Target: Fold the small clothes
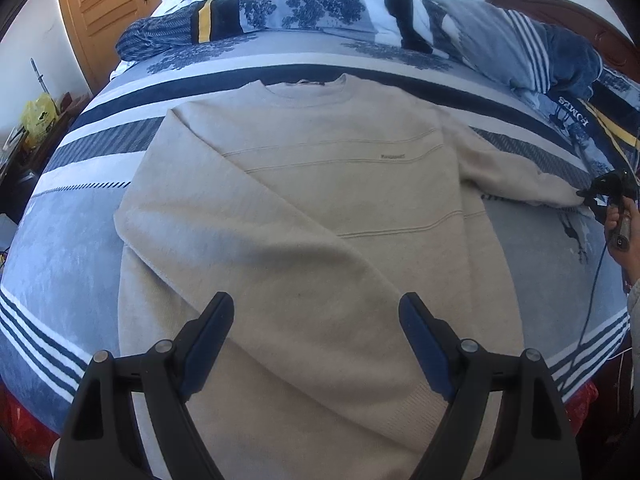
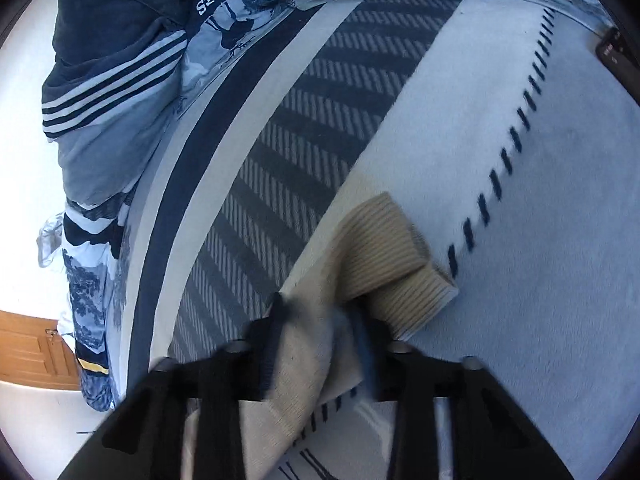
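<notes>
A beige sweater point(image 1: 320, 200) lies face up on the bed, collar at the far side. Its left sleeve is folded across the body. My left gripper point(image 1: 316, 312) is open and empty, hovering over the sweater's lower part. The sweater's right sleeve point(image 1: 512, 168) stretches out to the right. My right gripper point(image 1: 592, 194) is at the sleeve's end. In the right wrist view my right gripper point(image 2: 320, 312) is closing around the sleeve point(image 2: 308, 360) just behind its ribbed cuff point(image 2: 384, 256); the image is motion-blurred.
The bed has a blue and white striped blanket point(image 1: 80, 240). A rolled quilt and pillows point(image 1: 360, 12) lie along the far side. A wooden door point(image 1: 104, 8) stands at back left. A dark remote-like object point(image 2: 614, 50) lies at the right edge of the bed.
</notes>
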{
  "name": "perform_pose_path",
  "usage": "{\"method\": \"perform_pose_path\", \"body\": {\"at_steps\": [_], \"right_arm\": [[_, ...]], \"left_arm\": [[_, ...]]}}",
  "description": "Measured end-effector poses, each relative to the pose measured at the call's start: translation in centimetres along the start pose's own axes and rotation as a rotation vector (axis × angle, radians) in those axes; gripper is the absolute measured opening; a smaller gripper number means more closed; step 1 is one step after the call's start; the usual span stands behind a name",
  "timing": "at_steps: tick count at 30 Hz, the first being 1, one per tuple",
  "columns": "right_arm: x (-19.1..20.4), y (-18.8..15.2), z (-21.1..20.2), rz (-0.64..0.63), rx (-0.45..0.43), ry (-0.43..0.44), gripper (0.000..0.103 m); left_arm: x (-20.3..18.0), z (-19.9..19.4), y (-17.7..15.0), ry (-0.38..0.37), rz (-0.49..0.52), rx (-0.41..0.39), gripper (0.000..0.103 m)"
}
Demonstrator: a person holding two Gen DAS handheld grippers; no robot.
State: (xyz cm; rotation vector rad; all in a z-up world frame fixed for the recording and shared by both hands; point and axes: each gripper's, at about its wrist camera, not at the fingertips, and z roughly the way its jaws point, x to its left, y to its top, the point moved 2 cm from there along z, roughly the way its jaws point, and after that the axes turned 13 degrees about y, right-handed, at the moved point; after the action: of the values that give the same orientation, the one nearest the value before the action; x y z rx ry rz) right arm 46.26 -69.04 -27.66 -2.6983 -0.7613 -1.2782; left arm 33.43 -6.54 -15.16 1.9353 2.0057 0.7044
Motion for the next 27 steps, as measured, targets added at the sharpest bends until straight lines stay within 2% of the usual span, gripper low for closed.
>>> {"method": "perform_pose_path", "body": {"at_steps": [1, 4, 7, 10, 12, 16, 18, 19, 20, 21, 22, 24, 25, 26, 27], "right_arm": [[0.1, 0.0, -0.3, -0.005, 0.000, -0.003, 0.006], [2.0, -1.7, -3.9, -0.092, -0.076, 0.021, 0.006], [3.8, -6.2, -9.7, -0.186, -0.148, 0.080, 0.006], [3.4, -11.9, -14.3, -0.188, -0.202, 0.112, 0.006], [1.7, -15.0, -14.5, -0.151, -0.184, 0.118, 0.006], [-3.2, -18.8, -11.4, -0.061, -0.063, 0.130, 0.009], [-5.4, -19.2, -10.7, 0.018, -0.042, 0.163, 0.020], [-5.9, -19.3, -11.0, 0.043, -0.053, 0.187, 0.036], [-6.4, -19.3, -11.5, 0.060, -0.072, 0.211, 0.062], [-6.6, -19.4, -12.1, 0.064, -0.092, 0.219, 0.073], [-6.8, -19.3, -12.6, 0.062, -0.115, 0.224, 0.076], [-7.1, -18.7, -12.4, 0.069, -0.115, 0.222, 0.074], [-7.5, -18.2, -12.3, 0.084, -0.122, 0.234, 0.066], [-7.8, -17.4, -11.8, 0.085, -0.113, 0.228, 0.039], [-7.8, -16.9, -11.3, 0.079, -0.101, 0.201, 0.023]], "left_arm": [[0.1, -0.6, 0.0, 0.000, -0.002, -0.013, 0.084], [0.1, -2.3, 0.0, -0.013, -0.011, -0.039, 0.084], [-0.2, -4.0, -0.3, -0.027, -0.011, -0.055, 0.084], [-0.7, -6.1, -0.8, -0.040, 0.004, -0.078, 0.084], [-1.0, -7.3, -1.1, -0.038, 0.019, -0.101, 0.084], [-1.5, -9.0, -1.6, -0.042, 0.045, -0.117, 0.084], [-2.0, -9.4, -1.7, -0.040, 0.056, -0.125, 0.084], [-2.2, -9.5, -1.7, -0.041, 0.060, -0.126, 0.084], [-2.4, -9.5, -1.7, -0.041, 0.062, -0.127, 0.084], [-2.7, -9.5, -1.8, -0.041, 0.065, -0.124, 0.084], [-2.9, -9.5, -1.9, -0.043, 0.071, -0.121, 0.084], [-3.5, -9.5, -1.9, -0.040, 0.087, -0.120, 0.084], [-3.7, -9.6, -2.1, -0.040, 0.091, -0.121, 0.084], [-3.7, -9.8, -2.2, -0.043, 0.094, -0.124, 0.084], [-3.7, -10.0, -2.2, -0.047, 0.097, -0.127, 0.084]]}}
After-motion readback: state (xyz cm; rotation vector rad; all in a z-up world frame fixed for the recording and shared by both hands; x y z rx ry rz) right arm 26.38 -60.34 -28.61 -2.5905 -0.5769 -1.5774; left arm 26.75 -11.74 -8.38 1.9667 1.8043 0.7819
